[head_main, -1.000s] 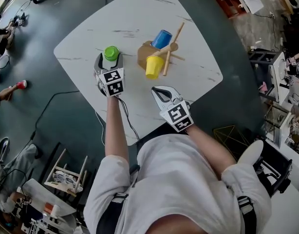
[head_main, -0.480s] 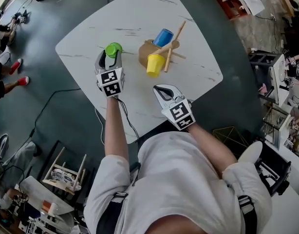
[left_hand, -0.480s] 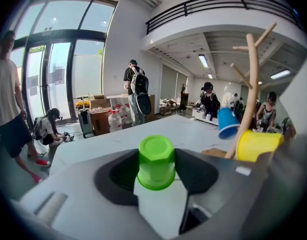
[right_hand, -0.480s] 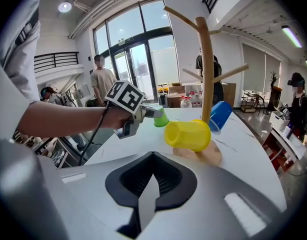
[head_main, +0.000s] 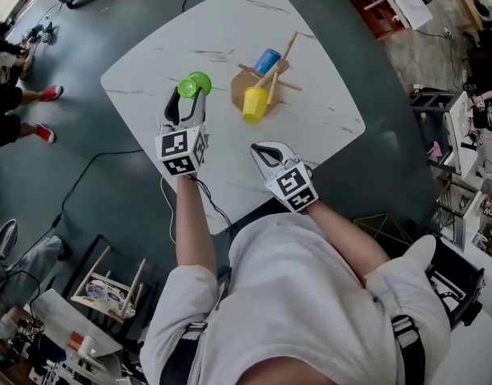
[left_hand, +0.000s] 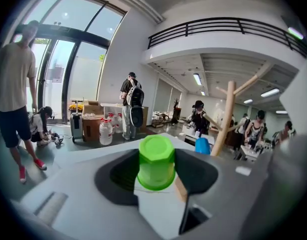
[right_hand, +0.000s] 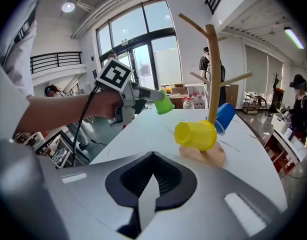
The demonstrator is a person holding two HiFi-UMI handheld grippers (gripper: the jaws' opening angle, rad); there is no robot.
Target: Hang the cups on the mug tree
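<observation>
My left gripper [head_main: 186,101] is shut on a green cup [head_main: 195,83] and holds it off the white table [head_main: 326,111], tilted. In the left gripper view the green cup [left_hand: 156,162] sits bottom-up between the jaws. The wooden mug tree [head_main: 272,70] stands right of it, with a yellow cup [head_main: 255,104] and a blue cup [head_main: 268,61] on its pegs. My right gripper [head_main: 262,149] is shut and empty near the table's front edge. From the right gripper view the yellow cup [right_hand: 196,134], the blue cup [right_hand: 225,117] and the tree [right_hand: 212,69] are straight ahead, and the green cup [right_hand: 164,104] hangs to their left.
A black cable [head_main: 199,191] runs from the left gripper over the table's front edge. A wooden rack [head_main: 110,291] stands on the dark floor at lower left. People's legs [head_main: 22,111] show at far left, furniture [head_main: 462,191] at right.
The left gripper has closed on the green cup and lifted it from standing to tilted, moving a little forward and right. The right gripper has stayed put.
</observation>
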